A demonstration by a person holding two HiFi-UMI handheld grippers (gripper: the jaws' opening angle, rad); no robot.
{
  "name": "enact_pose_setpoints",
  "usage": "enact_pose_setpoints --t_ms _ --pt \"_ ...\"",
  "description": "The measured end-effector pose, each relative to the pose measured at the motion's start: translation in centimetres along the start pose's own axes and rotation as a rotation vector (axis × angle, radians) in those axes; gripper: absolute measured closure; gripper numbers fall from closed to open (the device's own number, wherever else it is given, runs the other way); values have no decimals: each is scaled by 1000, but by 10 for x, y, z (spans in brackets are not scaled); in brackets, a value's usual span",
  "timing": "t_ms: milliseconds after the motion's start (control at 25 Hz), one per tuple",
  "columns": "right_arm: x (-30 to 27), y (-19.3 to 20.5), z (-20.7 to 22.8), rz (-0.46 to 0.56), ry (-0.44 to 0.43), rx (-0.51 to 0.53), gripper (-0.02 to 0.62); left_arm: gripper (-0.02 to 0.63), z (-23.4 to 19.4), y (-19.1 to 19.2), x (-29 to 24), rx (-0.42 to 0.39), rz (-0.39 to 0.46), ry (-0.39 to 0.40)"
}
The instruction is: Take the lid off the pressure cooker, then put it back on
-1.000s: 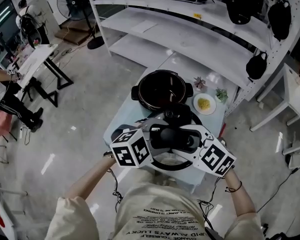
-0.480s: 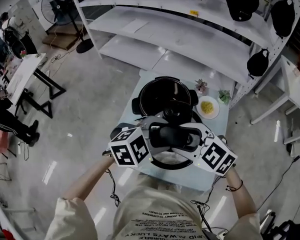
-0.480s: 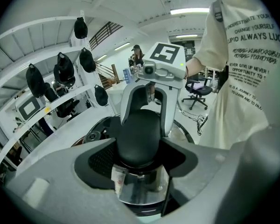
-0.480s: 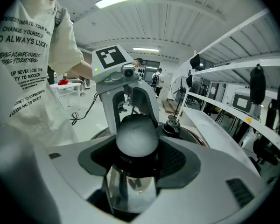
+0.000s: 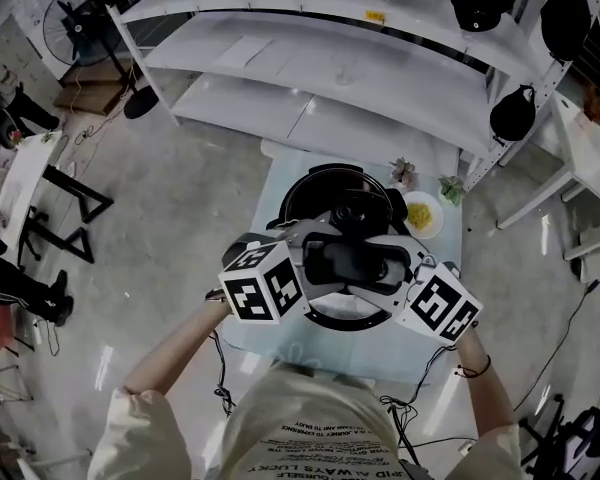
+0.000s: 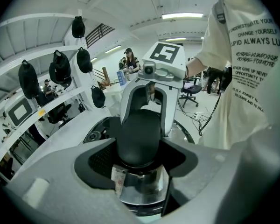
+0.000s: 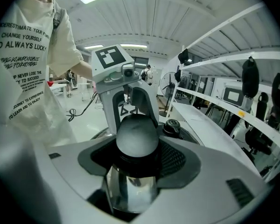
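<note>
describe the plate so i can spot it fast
Find the small table in front of the white shelving. Right of the black cooker pot sits a round white plate; unlike the two little plants beside it, it holds yellow food.

A round black pressure cooker [image 5: 296, 188] is shown upright at frame centre, its far side uncovered. Its lid [image 5: 345, 320], black-rimmed with a shiny steel dome and a black knob handle [image 6: 139, 139], is held roughly level, overlapping the cooker's lower edge.
</note>
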State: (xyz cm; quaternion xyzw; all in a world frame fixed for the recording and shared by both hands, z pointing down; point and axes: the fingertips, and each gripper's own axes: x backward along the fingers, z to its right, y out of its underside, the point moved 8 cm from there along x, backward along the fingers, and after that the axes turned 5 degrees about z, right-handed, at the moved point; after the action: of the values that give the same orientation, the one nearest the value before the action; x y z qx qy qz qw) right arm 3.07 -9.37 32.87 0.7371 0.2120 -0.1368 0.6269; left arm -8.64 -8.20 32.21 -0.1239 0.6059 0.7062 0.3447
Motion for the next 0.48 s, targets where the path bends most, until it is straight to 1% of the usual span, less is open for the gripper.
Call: enact_pose_setpoints --t_ms 280,480 --pt "-17 -7 22 -26 50 -43 321 313 -33 12 3 -30 38 62" --pt "-28 -13 36 -36 78 -58 321 313 -54 19 7 -50 51 80"
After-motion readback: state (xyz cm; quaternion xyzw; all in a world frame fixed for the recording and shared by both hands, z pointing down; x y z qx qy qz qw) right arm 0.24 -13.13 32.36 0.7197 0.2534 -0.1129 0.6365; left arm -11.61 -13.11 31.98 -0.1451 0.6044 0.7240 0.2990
